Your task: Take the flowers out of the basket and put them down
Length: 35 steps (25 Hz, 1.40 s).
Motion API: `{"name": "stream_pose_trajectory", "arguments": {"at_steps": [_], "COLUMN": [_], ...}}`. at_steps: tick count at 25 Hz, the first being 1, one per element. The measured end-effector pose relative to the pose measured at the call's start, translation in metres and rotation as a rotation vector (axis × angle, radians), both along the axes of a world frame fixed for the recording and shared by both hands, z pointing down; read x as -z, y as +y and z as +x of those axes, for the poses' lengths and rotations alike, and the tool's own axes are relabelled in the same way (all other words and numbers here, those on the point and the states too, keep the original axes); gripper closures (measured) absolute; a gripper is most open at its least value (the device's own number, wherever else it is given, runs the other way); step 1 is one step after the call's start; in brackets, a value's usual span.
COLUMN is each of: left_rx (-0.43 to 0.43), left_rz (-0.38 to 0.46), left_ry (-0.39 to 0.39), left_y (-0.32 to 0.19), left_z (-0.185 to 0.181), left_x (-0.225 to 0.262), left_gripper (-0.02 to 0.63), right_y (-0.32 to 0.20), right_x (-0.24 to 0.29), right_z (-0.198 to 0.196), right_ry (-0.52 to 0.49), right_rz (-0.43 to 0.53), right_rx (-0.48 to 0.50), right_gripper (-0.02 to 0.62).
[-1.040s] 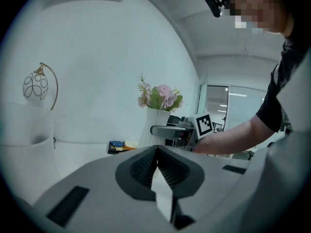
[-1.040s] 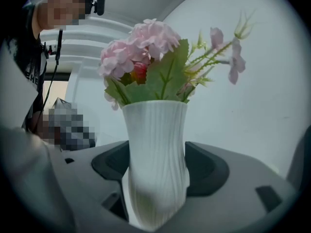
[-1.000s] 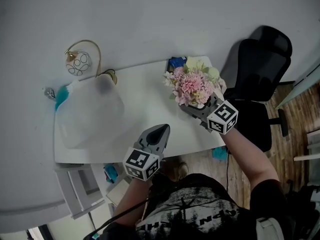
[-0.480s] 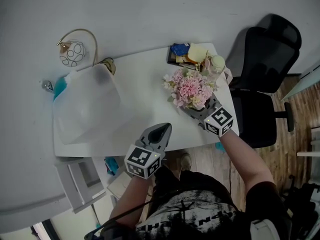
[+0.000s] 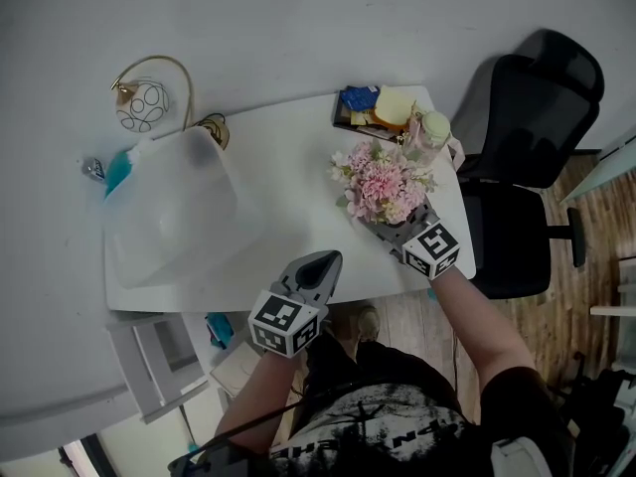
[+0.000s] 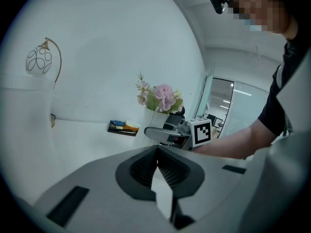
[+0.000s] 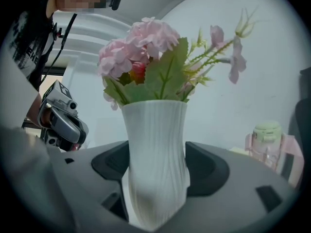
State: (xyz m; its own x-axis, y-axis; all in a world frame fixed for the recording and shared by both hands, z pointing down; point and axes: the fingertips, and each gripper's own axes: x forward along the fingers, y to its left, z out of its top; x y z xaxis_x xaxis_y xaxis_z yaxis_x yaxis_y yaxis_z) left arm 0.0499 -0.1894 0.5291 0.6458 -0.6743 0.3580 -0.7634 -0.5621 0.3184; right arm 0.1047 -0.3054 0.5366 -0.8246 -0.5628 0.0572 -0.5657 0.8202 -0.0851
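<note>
Right gripper (image 5: 390, 227) clamping a white ribbed vase (image 7: 155, 149)
It is holding the pink flowers (image 5: 383, 179) upright at the white table (image 5: 288, 197), right of centre; left gripper (image 5: 320, 264), jaws pressed together and empty, is hovering lower centre

Nothing can be read: the white print on the person's shirt (image 5: 393, 431) is too blurred and distorted to make out any letters

Shows the left hand-held gripper (image 6: 157, 150) with jaws pressed together, empty, above the white bench (image 6: 73, 135). Beyond, catches the right hand-held gripper (image 6: 151, 133) clasping a white vase (image 6: 154, 117) of pink flowers (image 6: 163, 95), near a dark tray (image 6: 121, 126).
</note>
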Motion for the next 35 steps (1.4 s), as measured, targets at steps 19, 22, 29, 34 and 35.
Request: {"name": "stream_pose_trajectory", "arguments": {"at_steps": [19,22,29,34,35], "left_rx": [-0.005,-0.004,0.004,0.008,0.009], "left_rz": [-0.007,-0.006,0.012,0.032,0.035], "left_ry": [0.006,0.010,0.011,0.012,0.012], "left_y": [-0.002,-0.001,-0.001,0.001,0.001], "left_z": [0.008,0.010,0.012,0.016,0.016], "left_x": [-0.003,-0.003,0.003,0.012,0.013], "left_gripper": [0.592,0.592,0.592,0.592,0.592], "right_y": [0.003,0.006,0.021,0.037,0.041], "right_x": [-0.014,-0.017,-0.025,-0.026,-0.026], "right_z": [0.005,0.011,0.027,0.041,0.044], "right_ry": [0.024,0.030,0.047,0.059,0.062], "right_rz": [-0.049,-0.059,-0.090,-0.105,-0.106], "right_rx": [-0.054,-0.058,-0.076,-0.084,-0.085], "right_gripper": [0.236,0.235,0.236,0.236,0.236]}}
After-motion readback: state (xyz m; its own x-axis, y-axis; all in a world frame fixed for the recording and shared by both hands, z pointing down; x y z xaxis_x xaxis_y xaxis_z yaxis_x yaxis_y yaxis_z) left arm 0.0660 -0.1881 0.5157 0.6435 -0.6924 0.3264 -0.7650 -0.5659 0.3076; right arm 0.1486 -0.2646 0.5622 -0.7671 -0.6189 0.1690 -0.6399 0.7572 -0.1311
